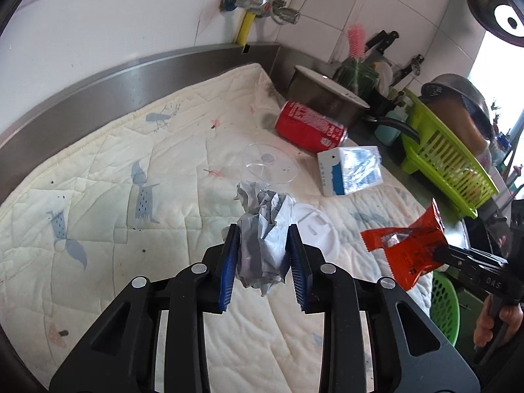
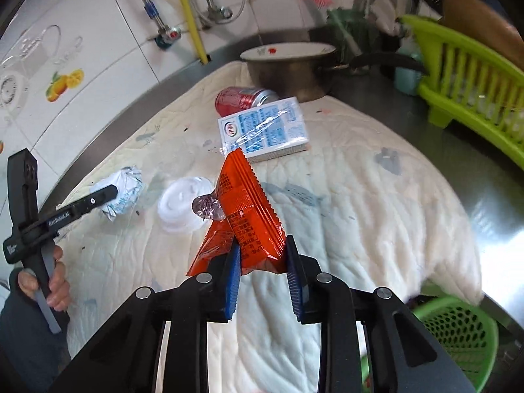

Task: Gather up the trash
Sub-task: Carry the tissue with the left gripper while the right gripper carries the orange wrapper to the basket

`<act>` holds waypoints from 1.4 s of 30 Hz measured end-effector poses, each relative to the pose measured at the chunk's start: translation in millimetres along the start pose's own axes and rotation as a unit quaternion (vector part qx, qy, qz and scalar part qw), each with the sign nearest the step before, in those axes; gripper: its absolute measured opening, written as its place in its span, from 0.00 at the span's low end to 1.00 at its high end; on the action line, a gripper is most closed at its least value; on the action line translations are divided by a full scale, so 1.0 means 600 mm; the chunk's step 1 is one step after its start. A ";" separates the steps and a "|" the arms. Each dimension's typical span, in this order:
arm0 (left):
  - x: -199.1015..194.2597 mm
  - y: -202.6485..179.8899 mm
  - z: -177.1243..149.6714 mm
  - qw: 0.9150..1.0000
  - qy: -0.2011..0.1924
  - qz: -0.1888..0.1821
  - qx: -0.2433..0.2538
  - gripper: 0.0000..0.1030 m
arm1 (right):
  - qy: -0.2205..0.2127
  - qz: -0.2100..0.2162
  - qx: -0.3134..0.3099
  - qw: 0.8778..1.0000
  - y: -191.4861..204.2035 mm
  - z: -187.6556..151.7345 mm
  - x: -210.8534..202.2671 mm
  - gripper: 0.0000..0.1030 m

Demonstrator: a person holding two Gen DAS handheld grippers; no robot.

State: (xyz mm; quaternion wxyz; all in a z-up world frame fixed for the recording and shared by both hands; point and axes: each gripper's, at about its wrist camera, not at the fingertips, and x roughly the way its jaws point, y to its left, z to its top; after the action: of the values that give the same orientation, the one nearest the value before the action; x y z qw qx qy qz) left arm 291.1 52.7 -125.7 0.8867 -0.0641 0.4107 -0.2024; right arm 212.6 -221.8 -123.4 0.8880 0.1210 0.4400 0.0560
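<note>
Paper (image 1: 263,245), a grey-white crumpled wad, sits clamped between the blue pads of the left hand-held gripper (image 1: 262,255), lifted clear of the quilt (image 1: 108,196) that covers the steel surface (image 1: 98,82). Off to the right, the right hand-held gripper (image 2: 262,258) is closed on the lower end of an orange wrapper (image 2: 244,213), which stands up tilted from the pads, also off the quilt. A hand (image 2: 54,281) shows around the left tool's handle in the right wrist view. Left lying on the quilt are a white lid (image 2: 180,206) just beyond the paper, a clear lid (image 1: 270,163) a little farther, a blue-and-white carton (image 1: 350,170) in torn film, and a red can (image 1: 309,126) on its side behind it, next to a steel pot (image 1: 327,98). A lime dish rack (image 1: 448,160) stands at the right, beyond the quilt. A green perforated basket (image 2: 458,324) sits low off the quilt's near right edge, below the wrapper's side.
</note>
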 end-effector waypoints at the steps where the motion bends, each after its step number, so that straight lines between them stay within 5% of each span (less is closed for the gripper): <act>1: -0.008 -0.007 -0.001 1.000 -0.002 -0.002 0.002 0.28 | -0.003 0.000 0.002 1.000 -0.007 -0.009 -0.015 0.24; 11: -0.081 -0.149 -0.047 0.998 -0.020 -0.044 0.050 0.28 | -0.025 -0.083 0.006 0.996 -0.105 -0.131 -0.162 0.24; 22: -0.087 -0.341 -0.156 0.987 0.020 -0.117 0.107 0.28 | 0.031 -0.201 0.025 0.979 -0.234 -0.274 -0.205 0.27; 32: -0.026 -0.494 -0.259 0.967 0.095 -0.160 0.176 0.28 | 0.018 -0.224 0.064 0.972 -0.292 -0.313 -0.241 0.49; 42: 0.042 -0.559 -0.317 0.953 0.156 -0.172 0.193 0.29 | -0.024 -0.218 0.066 0.973 -0.281 -0.319 -0.307 0.63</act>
State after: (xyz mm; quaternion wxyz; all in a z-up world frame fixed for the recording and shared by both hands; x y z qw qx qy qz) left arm 59.6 -252.8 -174.3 0.7588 0.0715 0.4799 -0.4344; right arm -52.6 -390.5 -138.1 0.8794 0.0818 0.4367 -0.1712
